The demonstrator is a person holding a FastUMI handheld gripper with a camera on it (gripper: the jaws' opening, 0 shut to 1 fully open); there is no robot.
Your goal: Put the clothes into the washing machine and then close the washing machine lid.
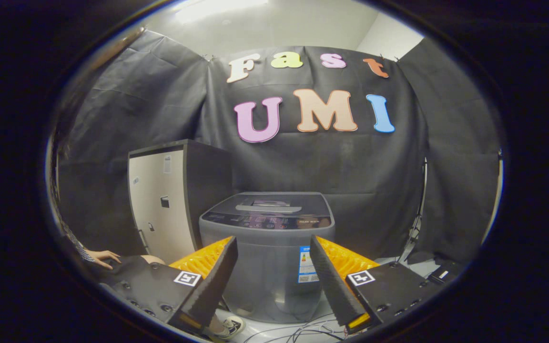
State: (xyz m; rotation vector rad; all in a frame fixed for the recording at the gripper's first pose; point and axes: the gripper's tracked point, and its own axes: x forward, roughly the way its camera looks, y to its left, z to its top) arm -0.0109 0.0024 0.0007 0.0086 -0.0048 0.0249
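Fingers (217,281) of the hand-held gripper (274,281) stand spread wide apart, holding nothing; each is a dark foam-faced wedge with an orange ribbed back and carries a small black-and-white square marker on its dark mount. Through the gap between the fingers, a little way ahead, stands the washing machine (267,257), a grey top-loader on the pale floor (274,328). Its lid (269,202) lies flat and closed on top, with a light bar handle across it, and a dark control panel (267,222) runs along the front edge just below the lid. A blue and white label (307,264) is stuck on the machine's front, close beside the right finger. No clothes can be made out from this angle. Just left of the machine and slightly behind it stands a taller cabinet (162,205) with a cream front and dark side and top. Low at the left, beyond the left finger's mount, a person's hand (103,257) rests with a patterned sleeve above it, and a shoe (230,326) shows on the floor below the left finger. Thin cables (298,331) trail across the floor under the machine's front. To the right, a slim stand (415,224) rises against the black cloth wall (160,109), with dark gear near its foot.
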